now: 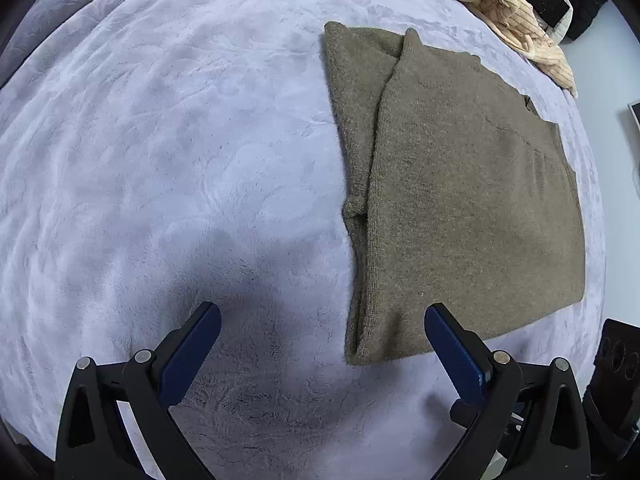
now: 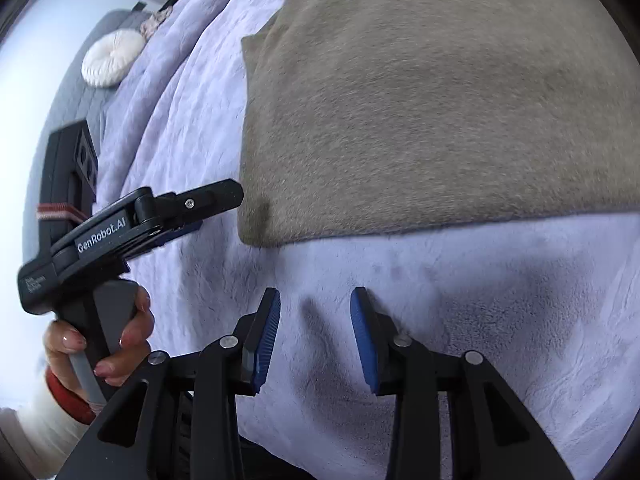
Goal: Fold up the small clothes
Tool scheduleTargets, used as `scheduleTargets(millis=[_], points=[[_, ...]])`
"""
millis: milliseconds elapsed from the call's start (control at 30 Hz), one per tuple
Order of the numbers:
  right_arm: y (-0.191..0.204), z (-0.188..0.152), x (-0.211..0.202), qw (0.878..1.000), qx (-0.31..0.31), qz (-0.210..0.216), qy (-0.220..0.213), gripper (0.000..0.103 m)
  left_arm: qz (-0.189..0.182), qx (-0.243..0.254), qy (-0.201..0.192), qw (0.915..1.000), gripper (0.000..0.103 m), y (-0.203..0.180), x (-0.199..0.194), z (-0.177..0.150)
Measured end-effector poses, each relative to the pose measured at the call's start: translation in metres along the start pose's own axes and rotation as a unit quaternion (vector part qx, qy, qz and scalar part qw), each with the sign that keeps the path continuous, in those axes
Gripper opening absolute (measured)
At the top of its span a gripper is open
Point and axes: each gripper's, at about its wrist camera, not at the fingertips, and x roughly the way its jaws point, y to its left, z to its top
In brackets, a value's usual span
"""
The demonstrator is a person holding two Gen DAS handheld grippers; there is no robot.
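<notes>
Seen in the left wrist view, from left to right: wide bare stretch of the lilac plush blanket (image 1: 160, 140), then the left gripper (image 1: 322, 316) low in frame with jaws spread wide and nothing between them, its right finger (image 1: 448, 332) above the near hem of the olive knit sweater (image 1: 460, 184). Sweater lay flat right of centre, one long side already turned in over the body, leaving a narrow strip of under-layer showing along the left edge. Judged partly folded: side fold made, crosswise fold of the long panel probably still to come. Far right, a heap of cream striped clothing (image 1: 516, 20) at the bed's edge, likely waiting its turn.

Seen in the right wrist view, from left to right: a round white cushion (image 2: 112, 60) far off by the wall, then a hand (image 2: 104, 344) around the grip of the left gripper (image 2: 224, 200), tip just beside the sweater's (image 2: 420, 100) near corner. Further right, the right gripper (image 2: 316, 308) released, jaws parted over bare blanket, gripping nothing, apart from the sweater's near hem.

Left edge, near hem and near corners lay exposed and reachable. Ample free blanket left of and in front of the garment; much less room at the far right, toward the heap and the bed's edge.
</notes>
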Motion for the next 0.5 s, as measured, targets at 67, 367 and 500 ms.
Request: scheduleTargets(millis=[67,367,500], points=[[-0.011,0.002,-0.002,0.999,0.034,0.022,-0.011,0.043,-0.027,-0.008,0.002,0.9996,0.102,0.001,0.001,0.004],[-0.055,0.011,-0.002,0.972,0.179,0.139,-0.066,0.05,-0.077,-0.011,0.006,0.997,0.102,-0.007,0.009,0.021],[-0.067,0.018,0.007,0.952,0.232,0.182,-0.086,0.052,-0.111,-0.024,0.011,0.9935,0.102,-0.002,0.011,0.026]])
